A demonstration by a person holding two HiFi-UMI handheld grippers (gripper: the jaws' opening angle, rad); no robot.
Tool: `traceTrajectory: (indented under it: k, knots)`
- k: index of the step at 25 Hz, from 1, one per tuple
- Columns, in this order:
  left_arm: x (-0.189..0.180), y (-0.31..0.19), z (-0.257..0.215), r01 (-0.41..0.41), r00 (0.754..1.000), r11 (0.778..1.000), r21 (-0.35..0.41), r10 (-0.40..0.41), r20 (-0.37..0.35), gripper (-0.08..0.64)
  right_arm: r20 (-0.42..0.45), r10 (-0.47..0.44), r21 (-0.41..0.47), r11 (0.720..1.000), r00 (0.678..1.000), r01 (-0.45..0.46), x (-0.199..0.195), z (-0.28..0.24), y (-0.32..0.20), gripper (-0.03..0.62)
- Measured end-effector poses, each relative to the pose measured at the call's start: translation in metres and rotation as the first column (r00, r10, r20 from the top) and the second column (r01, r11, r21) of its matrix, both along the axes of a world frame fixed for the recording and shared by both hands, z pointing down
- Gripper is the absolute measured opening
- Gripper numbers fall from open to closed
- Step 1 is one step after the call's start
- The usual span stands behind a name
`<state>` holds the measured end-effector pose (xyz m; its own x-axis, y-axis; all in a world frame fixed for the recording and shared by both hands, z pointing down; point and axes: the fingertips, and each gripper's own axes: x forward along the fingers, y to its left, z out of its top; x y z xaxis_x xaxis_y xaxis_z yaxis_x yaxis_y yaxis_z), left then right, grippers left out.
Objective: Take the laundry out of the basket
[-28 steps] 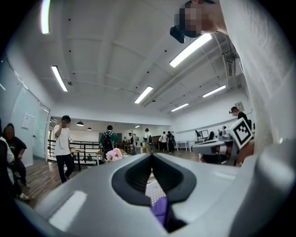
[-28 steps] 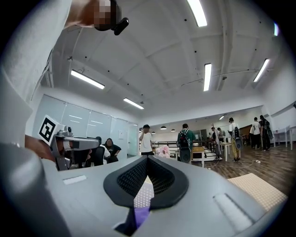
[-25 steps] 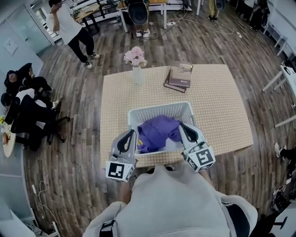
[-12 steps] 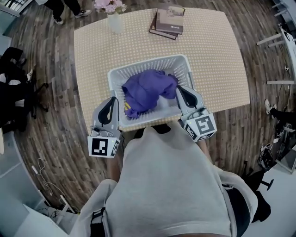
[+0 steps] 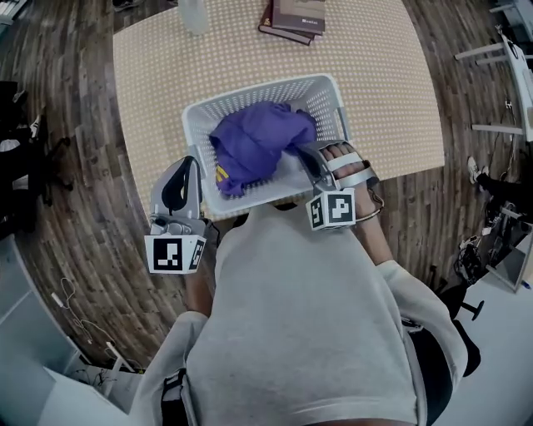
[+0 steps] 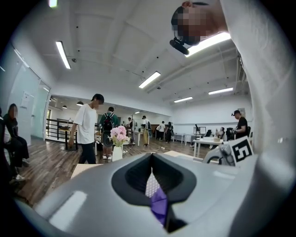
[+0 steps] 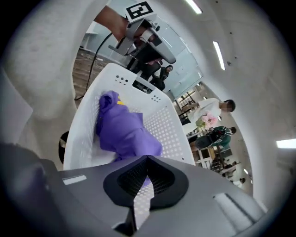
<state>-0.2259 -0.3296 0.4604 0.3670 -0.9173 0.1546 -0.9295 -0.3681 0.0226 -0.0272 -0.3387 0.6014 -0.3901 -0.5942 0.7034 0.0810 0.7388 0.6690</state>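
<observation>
A white perforated laundry basket (image 5: 329,90) stands at the near edge of the table, holding a crumpled purple garment (image 5: 254,137). My right gripper (image 5: 301,154) is rolled on its side over the basket's near right corner, its tips close to the garment, shut and empty. In the right gripper view the shut jaws of the right gripper (image 7: 148,157) point at the purple garment (image 7: 122,132) inside the basket (image 7: 138,88). My left gripper (image 5: 190,160) hangs outside the basket's near left corner, shut on nothing. In the left gripper view, a sliver of purple cloth (image 6: 159,206) shows below the left gripper (image 6: 151,155).
Stacked books (image 5: 291,17) and a vase (image 5: 193,12) stand at the far side of the beige dotted table (image 5: 391,91). Dark chairs (image 5: 21,166) sit on the wooden floor at left. A person in a white shirt (image 6: 88,127) stands beyond the flower vase (image 6: 118,139).
The head view has tipped further down. My right gripper has moved in over the basket's near right corner and rolled onto its side. The left gripper stays outside the near left corner.
</observation>
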Motion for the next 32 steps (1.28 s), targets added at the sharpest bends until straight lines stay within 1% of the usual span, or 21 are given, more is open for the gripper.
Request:
traceTrajectory:
  k: [3,4,5,6,7,8,9,10,11,14,16,19,21,22,24,28,31,32]
  knots:
    - [-0.003,0.002,-0.003,0.007,1.000,1.000,0.010,-0.006,-0.011,0.009,-0.008,0.013,-0.100,0.995,1.000,-0.013,-0.004,0.009,-0.001,0.002]
    - [-0.004,0.003,-0.003,0.011,1.000,1.000,0.013,-0.011,-0.017,0.009,-0.030,0.022,-0.151,0.988,0.999,-0.026,-0.004,0.016,-0.002,0.074]
    - [-0.006,0.004,-0.003,0.016,1.000,1.000,0.015,-0.016,-0.022,0.009,-0.069,0.030,-0.215,0.976,0.997,-0.045,-0.003,0.026,-0.001,0.209]
    - [-0.007,0.005,-0.003,0.020,0.999,1.000,0.016,-0.019,-0.027,0.009,-0.119,0.037,-0.281,0.957,0.992,-0.069,0.000,0.036,0.000,0.302]
    - [-0.008,0.006,-0.003,0.022,0.999,1.000,0.017,-0.022,-0.029,0.009,-0.166,0.041,-0.334,0.938,0.985,-0.096,0.002,0.045,-0.001,0.362]
    - [-0.008,0.007,-0.004,0.023,0.999,1.000,0.019,-0.022,-0.029,0.009,-0.200,0.045,-0.364,0.924,0.979,-0.117,0.002,0.050,-0.004,0.421]
    - [-0.009,0.008,-0.005,0.022,0.999,1.000,0.021,-0.022,-0.029,0.009,-0.225,0.048,-0.371,0.919,0.973,-0.131,0.002,0.050,-0.010,0.514]
    - [-0.009,0.008,-0.007,0.022,0.999,0.999,0.023,-0.021,-0.029,0.009,-0.244,0.048,-0.367,0.920,0.968,-0.138,0.002,0.048,-0.018,0.555]
    - [-0.009,0.008,-0.008,0.022,0.999,0.999,0.027,-0.021,-0.033,0.009,-0.256,0.046,-0.369,0.918,0.965,-0.142,0.000,0.045,-0.025,0.555]
    - [-0.011,0.010,-0.009,0.028,0.999,0.999,0.034,-0.027,-0.045,0.009,-0.260,0.023,-0.420,0.897,0.965,-0.135,-0.010,0.055,-0.044,0.576]
    - [-0.013,0.013,-0.008,0.033,0.998,0.999,0.032,-0.031,-0.046,0.009,-0.302,-0.015,-0.456,0.880,0.953,-0.131,-0.013,0.078,-0.047,0.586]
    - [-0.019,0.015,-0.008,0.050,0.998,0.998,0.028,-0.048,-0.049,0.009,-0.368,-0.036,-0.506,0.846,0.929,-0.168,-0.012,0.122,-0.048,0.589]
    - [-0.024,0.018,-0.007,0.063,0.997,0.998,0.025,-0.061,-0.048,0.009,-0.413,-0.053,-0.525,0.830,0.909,-0.190,-0.006,0.155,-0.049,0.589]
    - [-0.027,0.019,-0.007,0.069,0.997,0.997,0.023,-0.068,-0.048,0.009,-0.427,-0.068,-0.537,0.821,0.902,-0.192,-0.003,0.168,-0.048,0.589]
    - [-0.033,0.020,-0.005,0.083,0.995,0.996,0.017,-0.082,-0.053,0.009,-0.423,-0.098,-0.565,0.805,0.901,-0.178,-0.002,0.182,-0.046,0.588]
    - [-0.035,0.020,-0.002,0.087,0.994,0.996,0.012,-0.086,-0.069,0.009,-0.399,-0.118,-0.580,0.800,0.909,-0.150,-0.008,0.188,-0.046,0.589]
    - [-0.031,0.017,-0.004,0.074,0.995,0.997,0.020,-0.072,-0.070,0.009,-0.396,-0.104,-0.573,0.804,0.912,-0.157,-0.007,0.190,-0.044,0.586]
    - [-0.031,0.016,-0.005,0.072,0.995,0.997,0.022,-0.070,-0.070,0.009,-0.394,-0.097,-0.571,0.805,0.914,-0.160,-0.008,0.190,-0.044,0.564]
